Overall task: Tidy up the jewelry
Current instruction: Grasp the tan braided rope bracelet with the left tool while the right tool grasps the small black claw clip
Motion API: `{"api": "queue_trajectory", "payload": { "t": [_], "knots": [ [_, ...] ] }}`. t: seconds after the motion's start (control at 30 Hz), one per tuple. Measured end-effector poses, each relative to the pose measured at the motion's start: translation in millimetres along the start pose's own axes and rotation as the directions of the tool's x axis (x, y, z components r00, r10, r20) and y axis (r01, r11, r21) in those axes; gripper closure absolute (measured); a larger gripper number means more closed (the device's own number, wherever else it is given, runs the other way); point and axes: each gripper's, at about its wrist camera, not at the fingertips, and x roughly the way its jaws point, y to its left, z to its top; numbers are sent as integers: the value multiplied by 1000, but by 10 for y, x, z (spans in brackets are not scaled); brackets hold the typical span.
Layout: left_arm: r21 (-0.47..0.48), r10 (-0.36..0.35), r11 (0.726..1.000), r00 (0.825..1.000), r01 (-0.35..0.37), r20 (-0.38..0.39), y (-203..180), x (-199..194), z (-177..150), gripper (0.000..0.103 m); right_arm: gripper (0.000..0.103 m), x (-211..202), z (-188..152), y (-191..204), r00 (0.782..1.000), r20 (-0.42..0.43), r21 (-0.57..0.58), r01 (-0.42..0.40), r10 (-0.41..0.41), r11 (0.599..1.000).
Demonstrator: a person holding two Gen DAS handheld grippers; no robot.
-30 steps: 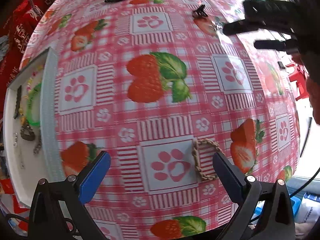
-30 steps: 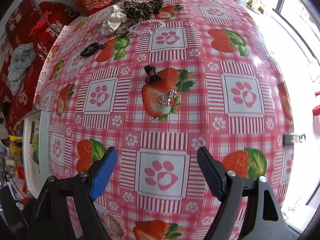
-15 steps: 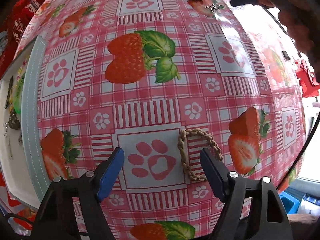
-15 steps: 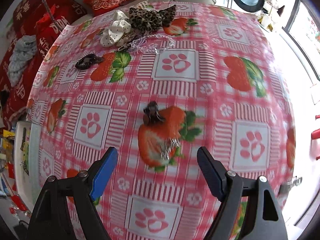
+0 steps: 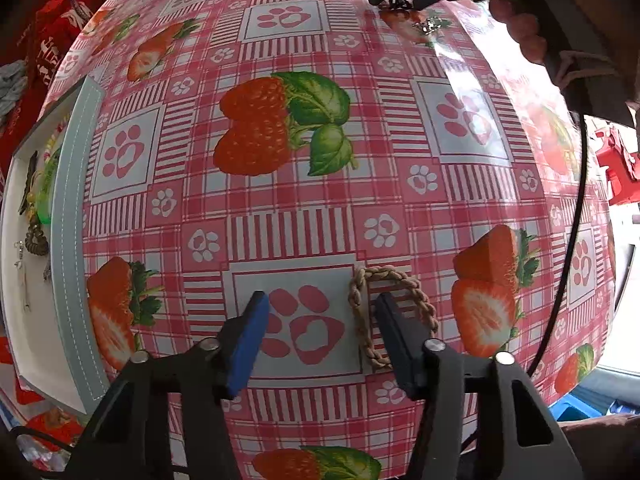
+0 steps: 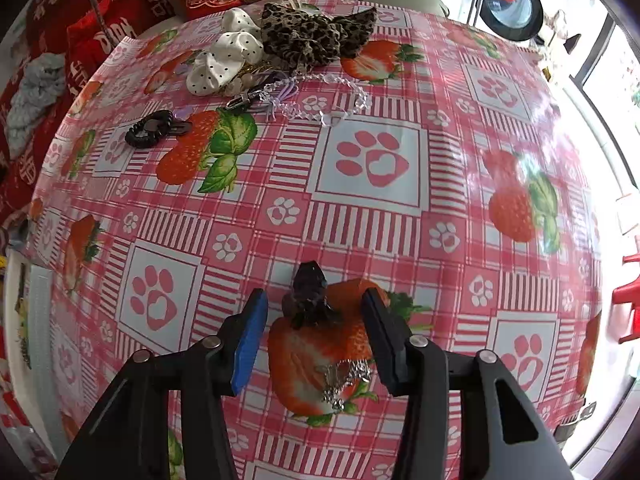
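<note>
right tongs (image 6: 314,332) straddle dark hair clip (image 6: 308,300); left tongs (image 5: 320,330) beside braided bracelet (image 5: 390,312).

The table (image 6: 460,80) wears a pink checked cloth with strawberries. Near its far edge lie a leopard scrunchie (image 6: 316,36), a white dotted scrunchie (image 6: 224,56), a clear bead string (image 6: 336,100) and a black coil tie (image 6: 150,128). Toward the middle lies a dark claw clip (image 6: 308,296), and near the front edge a braided rope ring (image 5: 394,312).

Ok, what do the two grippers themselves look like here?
Both match. The left gripper and right gripper each have black angular arms with silver screw heads at the joints, and flat pads: the left-hand pad is bright blue, the right-hand pad dark navy. A thin black cable runs past on the right of the left wrist view.
</note>
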Motion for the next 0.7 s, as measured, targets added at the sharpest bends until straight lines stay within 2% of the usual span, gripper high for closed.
{"api": "queue_trajectory", "payload": {
  "t": [0.07,0.1,0.2,0.43,0.7],
  "knots": [
    [14,-3,1000,1000,3,5,-13,7,32,59,78,4,11,31,999,8,-17,33,-32,999],
    [19,-4,1000,1000,4,7,-29,-4,31,64,85,5,16,39,999,10,-21,41,-40,999],
    [28,-28,999,1000,28,5,-70,-32,74,90,85,-24,2,33,1000,13,-13,22,-22,1000],
    [-56,-126,991,992,125,-8,99,-74,131,91,85,-195,-207,55,1000,6,-13,-29,29,1000],
    [-105,-165,980,986,168,29,328,-250,259,91,85,-417,-647,104,995,-31,31,-97,98,995]
  ]
}}
